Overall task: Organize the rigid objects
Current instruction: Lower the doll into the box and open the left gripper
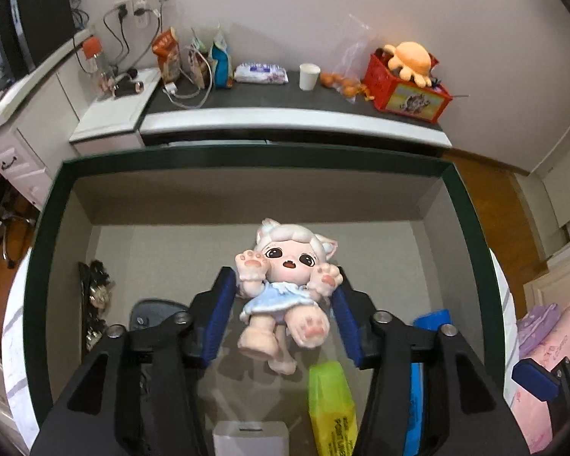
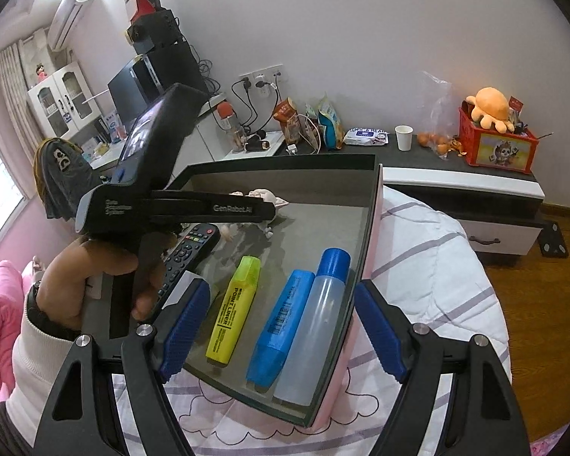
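A pale doll [image 1: 281, 285] in a blue dress lies face up on the grey floor of a dark-rimmed box [image 1: 247, 159]. My left gripper [image 1: 283, 271] stands open around the doll, its blue pads just off the raised paws. In the right wrist view, a hand [image 2: 95, 277] holds that gripper over the box [image 2: 368, 228], and the doll [image 2: 264, 195] shows beyond it. My right gripper [image 2: 283, 288] hangs open over the box's near corner, holding nothing. Below it lie a yellow highlighter [image 2: 233, 311], a blue marker [image 2: 281, 326] and a clear bottle [image 2: 319, 323] with a blue cap.
A black remote [image 2: 188, 254] lies in the box's left part. The box rests on a quilted bed [image 2: 437, 266]. Behind it, a low cabinet [image 1: 285, 121] carries a red crate [image 1: 406, 87] with an orange plush, a paper cup [image 1: 308, 76], snack bags and cables.
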